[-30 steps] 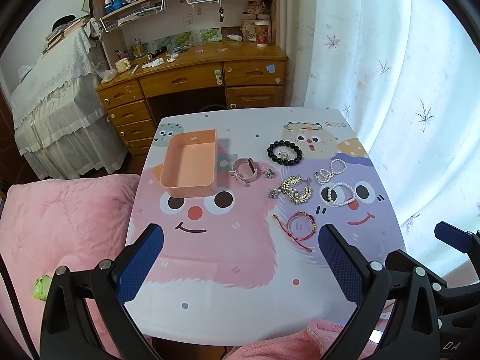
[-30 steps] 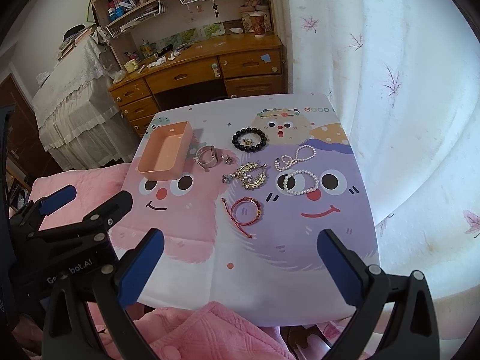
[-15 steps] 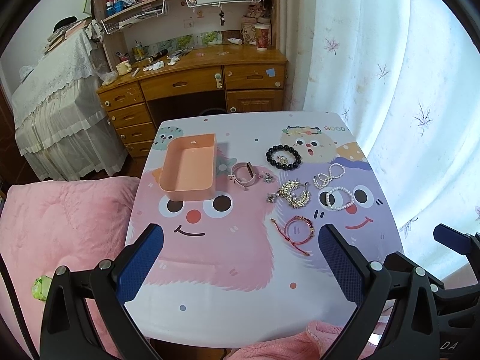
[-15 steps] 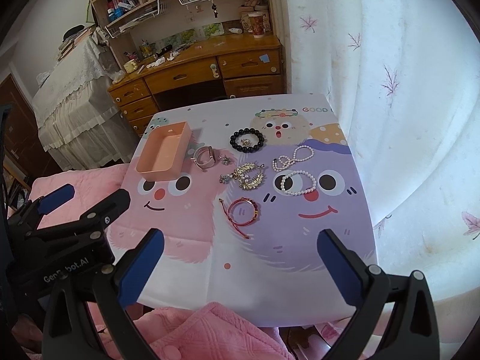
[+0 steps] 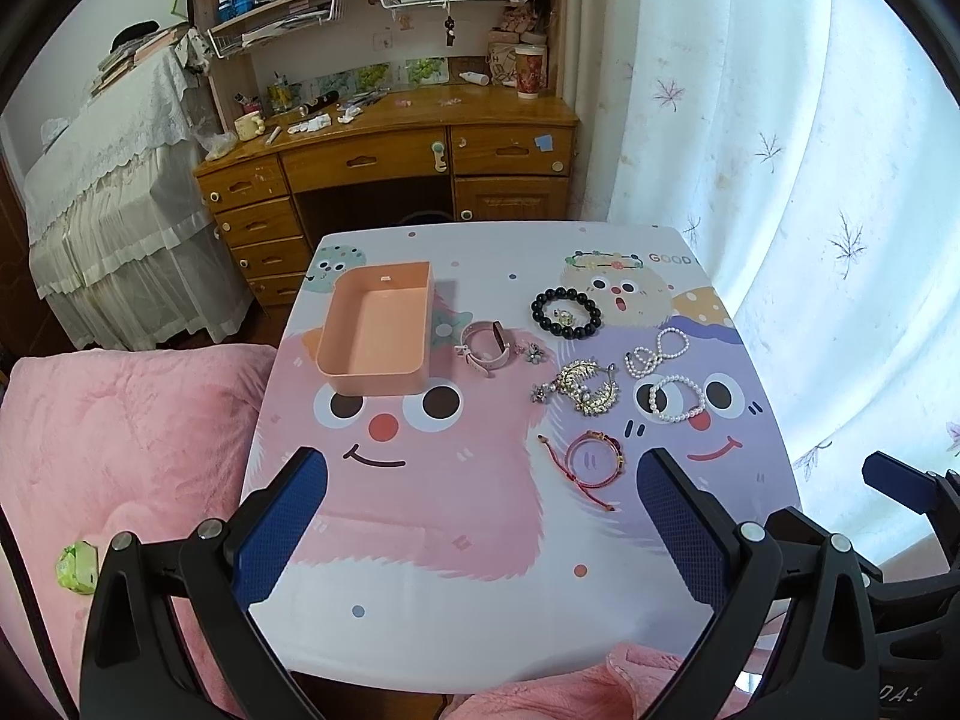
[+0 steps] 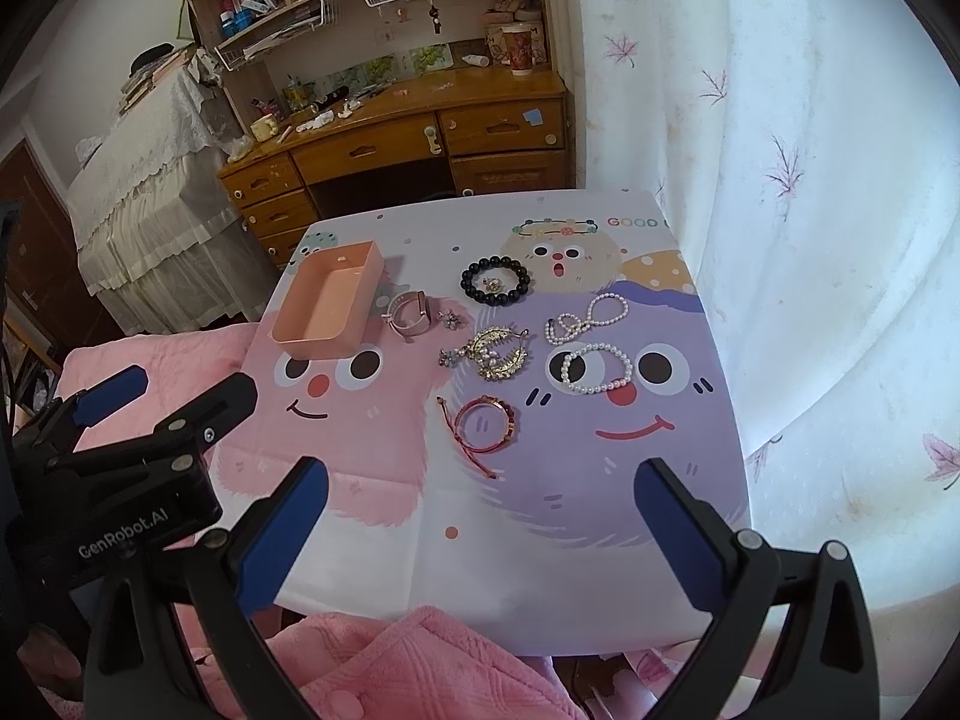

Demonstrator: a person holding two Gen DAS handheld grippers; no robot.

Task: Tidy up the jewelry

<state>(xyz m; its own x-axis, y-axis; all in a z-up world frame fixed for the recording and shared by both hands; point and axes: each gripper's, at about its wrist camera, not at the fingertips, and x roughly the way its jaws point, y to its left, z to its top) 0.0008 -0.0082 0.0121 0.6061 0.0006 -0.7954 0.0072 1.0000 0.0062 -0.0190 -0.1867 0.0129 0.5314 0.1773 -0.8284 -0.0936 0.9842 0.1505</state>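
An empty peach box stands at the table's far left. To its right lie a pink watch band, a black bead bracelet, a gold hair piece, two pearl bracelets and a red cord bracelet. My left gripper is open and empty above the table's near edge. My right gripper is open and empty, beside the left one.
The cartoon-print table is ringed by pink bedding on the left and near side. A white curtain hangs on the right. A wooden desk with shelves stands behind the table.
Both grippers have drawn back and up a little from the table, so the jewelry looks smaller and farther. Nothing on the table has moved.
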